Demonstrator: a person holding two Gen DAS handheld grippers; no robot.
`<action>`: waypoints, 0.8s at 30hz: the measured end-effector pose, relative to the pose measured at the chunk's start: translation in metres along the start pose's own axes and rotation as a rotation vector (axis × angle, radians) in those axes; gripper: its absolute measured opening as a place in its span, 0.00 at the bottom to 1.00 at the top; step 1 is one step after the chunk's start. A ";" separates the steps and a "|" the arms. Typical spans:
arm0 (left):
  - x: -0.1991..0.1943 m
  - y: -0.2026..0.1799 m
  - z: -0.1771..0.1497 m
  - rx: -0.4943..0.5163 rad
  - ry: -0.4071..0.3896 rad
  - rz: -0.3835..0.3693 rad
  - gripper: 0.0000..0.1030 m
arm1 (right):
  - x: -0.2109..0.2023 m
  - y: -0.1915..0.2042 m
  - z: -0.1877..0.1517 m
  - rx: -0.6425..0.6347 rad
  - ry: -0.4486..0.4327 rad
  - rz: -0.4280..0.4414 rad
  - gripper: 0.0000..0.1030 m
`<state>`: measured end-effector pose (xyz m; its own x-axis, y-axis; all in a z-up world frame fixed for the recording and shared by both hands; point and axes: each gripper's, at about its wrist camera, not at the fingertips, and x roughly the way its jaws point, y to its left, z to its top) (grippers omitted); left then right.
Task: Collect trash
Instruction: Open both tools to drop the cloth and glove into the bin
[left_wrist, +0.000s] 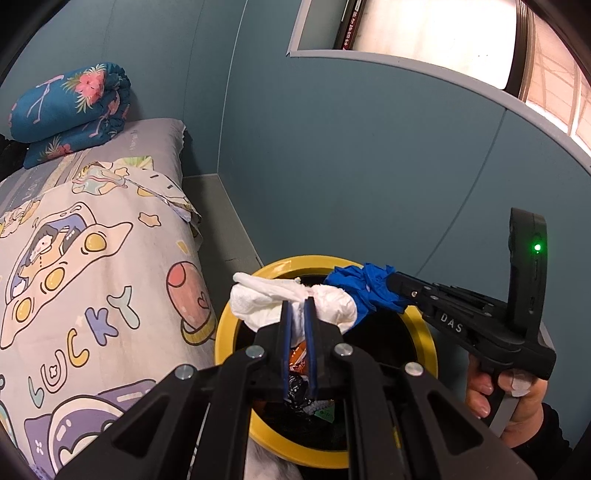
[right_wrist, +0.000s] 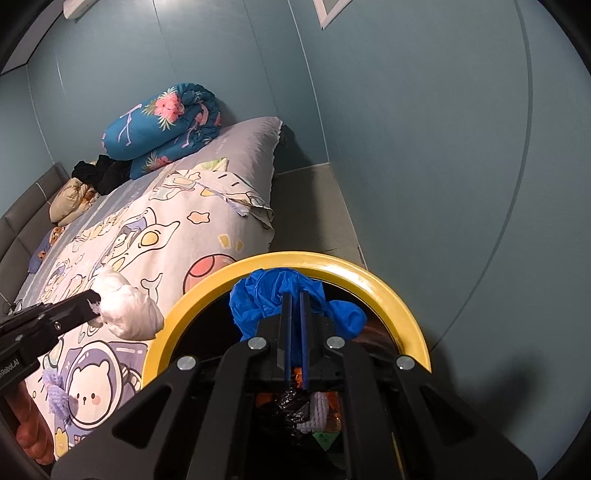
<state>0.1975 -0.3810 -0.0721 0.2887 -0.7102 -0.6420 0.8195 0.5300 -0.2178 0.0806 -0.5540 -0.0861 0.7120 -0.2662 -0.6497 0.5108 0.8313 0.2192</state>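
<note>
A yellow-rimmed trash bin (right_wrist: 384, 291) with a black interior. White crumpled tissue (left_wrist: 332, 304) and a bright blue glove (right_wrist: 255, 299). Grey cartoon-print bedspread (left_wrist: 92, 266) with pastel astronauts; teal floral rolled quilt (right_wrist: 166, 122); blue-grey walls (left_wrist: 369, 166).

Bin (left_wrist: 424, 334) mouth is open from above, its yellow rim clear all round; trash (right_wrist: 306, 406) sits low inside, room above it. Bed (left_wrist: 92, 258) crowds the bin's left side, touching or nearly. Blue wall (left_wrist: 369, 166) close behind. Narrow floor strip (left_wrist: 225, 221) between bed and wall. White tissue (left_wrist: 295, 306) and blue glove (left_wrist: 369, 295) hang over the opening, close together.
</note>
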 end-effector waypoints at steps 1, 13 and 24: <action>0.003 0.000 0.000 -0.002 0.004 -0.004 0.06 | 0.001 -0.001 0.000 0.002 0.001 -0.005 0.03; 0.038 0.001 -0.002 -0.019 0.065 -0.020 0.06 | 0.014 -0.011 -0.001 0.026 0.040 -0.037 0.03; 0.045 0.002 -0.003 -0.051 0.082 -0.033 0.24 | 0.016 -0.014 0.001 0.045 0.055 -0.052 0.04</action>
<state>0.2105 -0.4105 -0.1032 0.2187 -0.6886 -0.6914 0.8013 0.5311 -0.2755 0.0853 -0.5708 -0.0989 0.6568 -0.2803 -0.7000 0.5687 0.7937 0.2158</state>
